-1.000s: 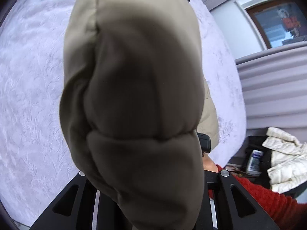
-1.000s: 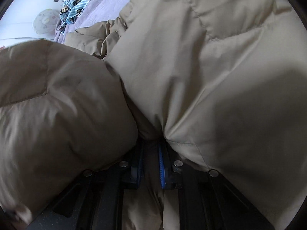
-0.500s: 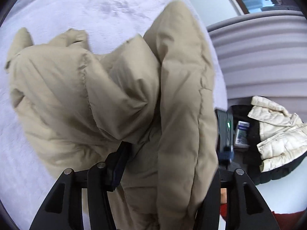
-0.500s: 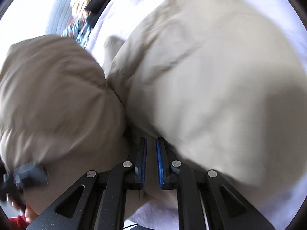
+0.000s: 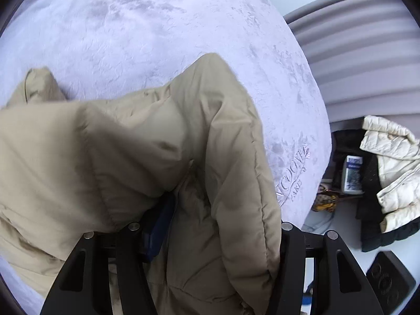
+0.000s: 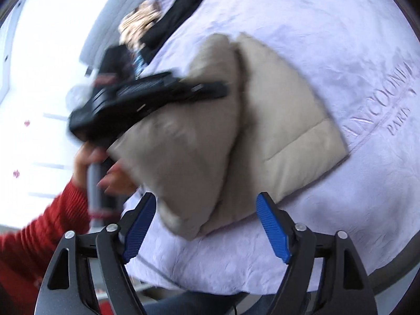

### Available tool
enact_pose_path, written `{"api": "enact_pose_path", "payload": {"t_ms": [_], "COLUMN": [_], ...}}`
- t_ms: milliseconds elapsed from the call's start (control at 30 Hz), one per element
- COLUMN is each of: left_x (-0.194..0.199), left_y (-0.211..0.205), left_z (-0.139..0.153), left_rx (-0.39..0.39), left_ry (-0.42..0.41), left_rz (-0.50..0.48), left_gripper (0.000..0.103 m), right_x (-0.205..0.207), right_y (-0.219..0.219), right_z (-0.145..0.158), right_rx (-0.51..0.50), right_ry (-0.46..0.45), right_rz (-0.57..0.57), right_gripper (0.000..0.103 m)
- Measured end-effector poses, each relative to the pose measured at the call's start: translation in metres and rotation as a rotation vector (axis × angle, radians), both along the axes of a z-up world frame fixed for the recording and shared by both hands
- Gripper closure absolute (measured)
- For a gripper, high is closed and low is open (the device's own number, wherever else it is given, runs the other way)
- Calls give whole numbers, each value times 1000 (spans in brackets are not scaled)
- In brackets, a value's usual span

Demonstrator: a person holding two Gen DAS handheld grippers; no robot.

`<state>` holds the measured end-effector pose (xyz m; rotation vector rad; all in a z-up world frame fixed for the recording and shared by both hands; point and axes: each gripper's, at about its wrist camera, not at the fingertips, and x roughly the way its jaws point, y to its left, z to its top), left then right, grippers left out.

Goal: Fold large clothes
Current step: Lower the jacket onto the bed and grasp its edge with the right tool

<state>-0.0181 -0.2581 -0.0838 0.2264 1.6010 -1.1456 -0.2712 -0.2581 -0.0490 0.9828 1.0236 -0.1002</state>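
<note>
Mid-fold: left tongs (image 5: 210,233) draped in the beige puffer jacket (image 6: 275,110) — grip unclear; right tongs (image 6: 206,225), lower centre, gape empty — next, flatten.

Beige jacket (image 5: 126,157): matt quilted padded cloth, stitched seams. Bedspread (image 5: 157,39): pale lilac textured fabric, embossed lettering at right. White jacket (image 5: 391,173), far right: quilted, slight sheen. Right gripper (image 6: 207,225): matt black plastic, ribbed blue pads (image 6: 273,228), metal screws.
</note>
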Motion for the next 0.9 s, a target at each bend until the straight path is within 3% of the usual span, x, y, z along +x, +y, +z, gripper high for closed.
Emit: {"api": "enact_pose_path", "payload": {"t_ms": [133, 233, 267, 300, 333, 367, 433, 533, 633, 733, 900], "left_x": [1, 13, 17, 25, 32, 42, 63, 69, 38, 11, -8], "left_y": [7, 34, 39, 52, 62, 71, 88, 86, 48, 0, -41], "left_z": [43, 73, 77, 76, 69, 58, 30, 3, -7, -13, -26], "left_rx": [-101, -122, -100, -68, -26, 28, 107, 117, 96, 64, 76], "left_ry": [-176, -382, -452, -516, -563, -587, -556, -504, -553, -548, -588], "left_rz": [-11, 93, 135, 175, 211, 239, 284, 313, 237, 179, 157], "left_gripper": [45, 45, 45, 45, 45, 45, 45, 45, 45, 45, 45], "right_x": [38, 63, 67, 73, 74, 72, 62, 44, 30, 18, -7], "right_y": [23, 27, 26, 27, 27, 25, 23, 16, -4, -16, -54], "right_z": [-6, -13, -12, -11, -10, -7, 0, -8, -13, -22, -53], "right_rx": [-106, -208, -235, -250, -265, -281, -322, -337, -322, -323, -263], "right_ry": [53, 116, 123, 130, 138, 127, 116, 135, 178, 224, 222], "right_rz": [1, -40, -44, -38, -42, -54, -60, -90, -142, -204, -274], "right_gripper": [21, 22, 38, 75, 85, 87, 91, 92, 92, 92, 89]}}
